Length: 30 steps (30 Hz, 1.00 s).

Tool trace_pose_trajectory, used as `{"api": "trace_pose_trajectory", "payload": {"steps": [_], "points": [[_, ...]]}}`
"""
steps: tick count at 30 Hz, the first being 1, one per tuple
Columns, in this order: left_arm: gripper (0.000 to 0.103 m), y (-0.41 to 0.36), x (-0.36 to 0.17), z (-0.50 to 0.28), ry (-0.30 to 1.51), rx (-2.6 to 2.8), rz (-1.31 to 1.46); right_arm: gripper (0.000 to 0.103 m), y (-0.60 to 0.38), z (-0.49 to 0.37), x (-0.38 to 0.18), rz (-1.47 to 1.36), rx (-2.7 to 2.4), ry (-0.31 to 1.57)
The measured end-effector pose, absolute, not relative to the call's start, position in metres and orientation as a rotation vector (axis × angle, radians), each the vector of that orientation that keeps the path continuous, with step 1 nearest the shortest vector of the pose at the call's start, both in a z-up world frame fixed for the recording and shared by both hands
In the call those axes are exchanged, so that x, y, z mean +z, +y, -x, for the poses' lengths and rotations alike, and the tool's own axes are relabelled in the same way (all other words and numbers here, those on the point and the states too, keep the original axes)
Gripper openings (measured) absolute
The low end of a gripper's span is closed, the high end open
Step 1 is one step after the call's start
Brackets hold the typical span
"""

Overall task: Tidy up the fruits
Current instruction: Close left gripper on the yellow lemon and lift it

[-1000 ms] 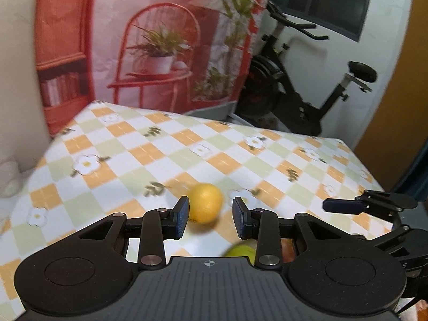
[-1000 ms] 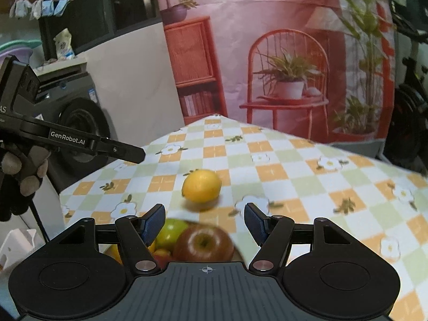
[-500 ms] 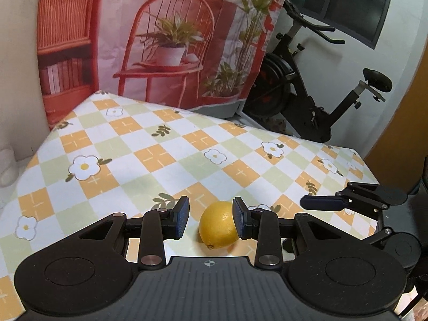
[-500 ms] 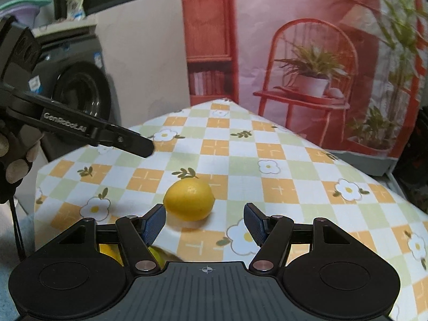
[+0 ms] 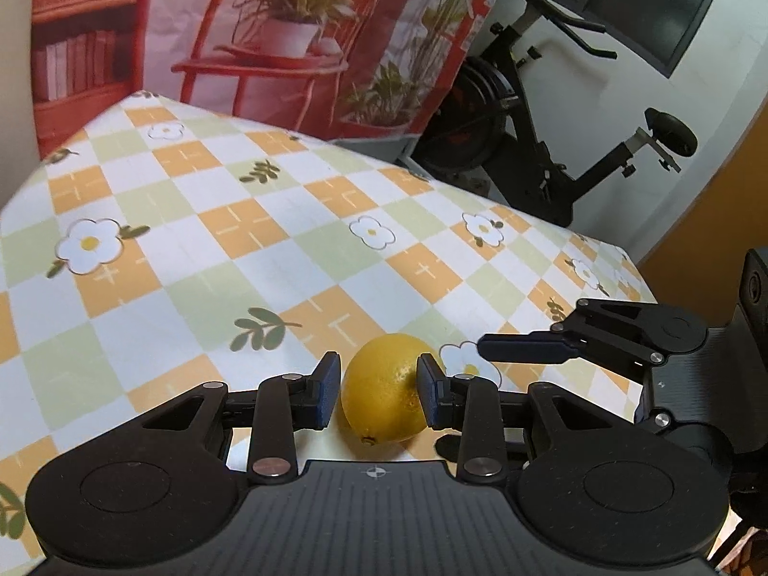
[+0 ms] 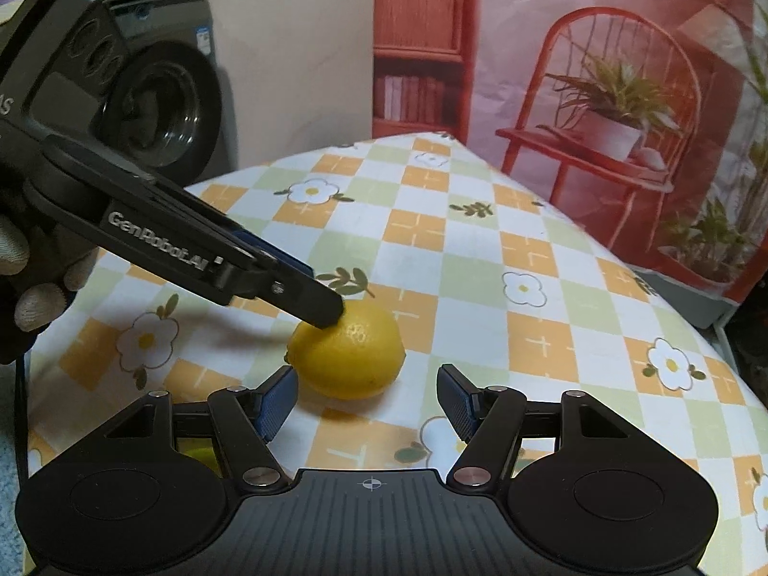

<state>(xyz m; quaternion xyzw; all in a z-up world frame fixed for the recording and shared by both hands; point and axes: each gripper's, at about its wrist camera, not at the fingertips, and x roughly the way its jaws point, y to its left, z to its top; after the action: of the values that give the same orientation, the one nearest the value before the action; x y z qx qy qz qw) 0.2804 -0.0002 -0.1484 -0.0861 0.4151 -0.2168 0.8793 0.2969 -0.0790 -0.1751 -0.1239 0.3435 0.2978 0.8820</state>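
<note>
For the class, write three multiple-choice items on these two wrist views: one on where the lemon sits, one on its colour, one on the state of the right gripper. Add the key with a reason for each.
1. Where is the lemon?
A. on the checked tablecloth, between the left gripper's fingers
B. on the red chair
C. inside a bowl

2. What colour is the lemon?
A. green
B. yellow
C. red

3. How is the right gripper?
A. shut on the lemon
B. shut on nothing
C. open, holding nothing

Key: A, B, C.
1 A: the left wrist view shows the lemon on the tablecloth, flanked by the left gripper pads.
2 B: its skin is plain yellow in both views.
3 C: the right gripper has its fingers spread wide, with the lemon just ahead of them and ungripped.
</note>
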Motion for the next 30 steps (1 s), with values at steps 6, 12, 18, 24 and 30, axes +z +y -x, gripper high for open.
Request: {"api": "trace_pose_trajectory", "payload": {"steps": [6,12,18,24,30], "points": [[0.036,-0.008,-0.154,-0.295,0.883,-0.501,0.216,0.060,-0.074,-0.304,-0.180,0.286,0.636,0.720],[0.036,-0.017,-0.152,-0.309,0.877,-0.493,0.203,0.060,-0.076,-0.311,-0.185,0.296,0.629,0.727],[0.036,-0.016,-0.154,-0.317,0.882,-0.491,0.237,0.057,-0.076,-0.321,-0.189,0.282,0.625,0.728],[0.037,-0.008,-0.155,-0.319,0.880,-0.487,0.274,0.053,-0.072,-0.328,-0.193,0.290,0.633,0.728],[0.037,0.006,-0.152,-0.313,0.857,-0.511,0.308,0.052,-0.086,-0.331,-0.195,0.195,0.642,0.743]]}}
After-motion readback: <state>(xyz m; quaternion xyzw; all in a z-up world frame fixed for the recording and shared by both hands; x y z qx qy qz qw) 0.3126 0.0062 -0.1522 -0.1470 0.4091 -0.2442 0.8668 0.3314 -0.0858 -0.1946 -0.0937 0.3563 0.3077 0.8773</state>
